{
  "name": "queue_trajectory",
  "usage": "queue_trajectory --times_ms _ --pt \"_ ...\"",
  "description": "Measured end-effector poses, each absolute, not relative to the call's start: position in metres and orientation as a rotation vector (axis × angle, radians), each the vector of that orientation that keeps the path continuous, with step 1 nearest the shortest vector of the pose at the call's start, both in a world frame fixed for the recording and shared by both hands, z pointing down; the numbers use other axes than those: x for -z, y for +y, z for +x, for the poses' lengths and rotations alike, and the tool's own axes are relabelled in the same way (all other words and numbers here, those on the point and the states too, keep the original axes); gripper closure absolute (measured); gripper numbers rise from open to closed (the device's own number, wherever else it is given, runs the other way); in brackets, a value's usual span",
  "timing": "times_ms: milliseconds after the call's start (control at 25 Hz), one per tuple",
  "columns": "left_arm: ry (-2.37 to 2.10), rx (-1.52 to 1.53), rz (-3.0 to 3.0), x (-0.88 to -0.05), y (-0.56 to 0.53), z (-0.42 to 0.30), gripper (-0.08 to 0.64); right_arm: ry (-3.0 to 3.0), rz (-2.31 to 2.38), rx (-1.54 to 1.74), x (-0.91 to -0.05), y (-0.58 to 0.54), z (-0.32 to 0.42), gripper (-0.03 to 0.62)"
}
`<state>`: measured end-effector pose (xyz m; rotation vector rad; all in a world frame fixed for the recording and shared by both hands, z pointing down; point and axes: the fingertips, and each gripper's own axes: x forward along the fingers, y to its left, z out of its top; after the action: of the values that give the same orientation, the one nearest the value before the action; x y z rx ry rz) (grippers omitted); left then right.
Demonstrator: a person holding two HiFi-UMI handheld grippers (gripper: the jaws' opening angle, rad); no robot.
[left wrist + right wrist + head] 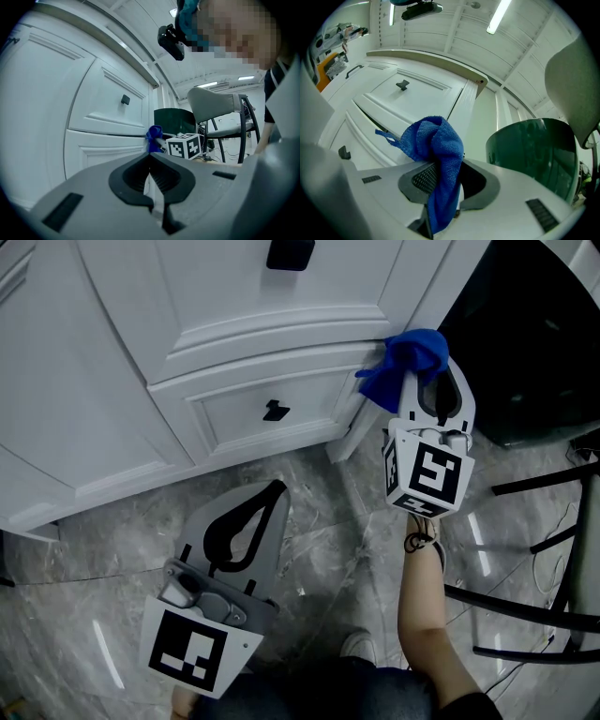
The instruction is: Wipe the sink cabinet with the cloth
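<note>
the right tool is clamped on the blue cloth; the cloth bunches out just ahead of its tips, against the corner edge of the white sink cabinet (beside the lower drawer front); the left tool hangs well behind, over the marble floor, jaws together, empty

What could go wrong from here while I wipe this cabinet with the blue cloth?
The blue cloth is a narrow bunch in the right gripper, so hard jaw edges may scrape the white cabinet. Its loose corner might snag the black drawer knob. The green bin stands close to the right and may get bumped.
</note>
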<state>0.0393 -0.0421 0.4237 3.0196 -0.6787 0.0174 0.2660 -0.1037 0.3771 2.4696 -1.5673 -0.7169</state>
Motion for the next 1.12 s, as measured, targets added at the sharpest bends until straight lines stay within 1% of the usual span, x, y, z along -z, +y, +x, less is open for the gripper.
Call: queue_trajectory --times_ms 1120 --pt "-0.621 -0.009 3.016 -0.423 -0.035 0.035 0.557 -1.554 2.466 0.615 -0.427 -0.105 0.267 0.477"
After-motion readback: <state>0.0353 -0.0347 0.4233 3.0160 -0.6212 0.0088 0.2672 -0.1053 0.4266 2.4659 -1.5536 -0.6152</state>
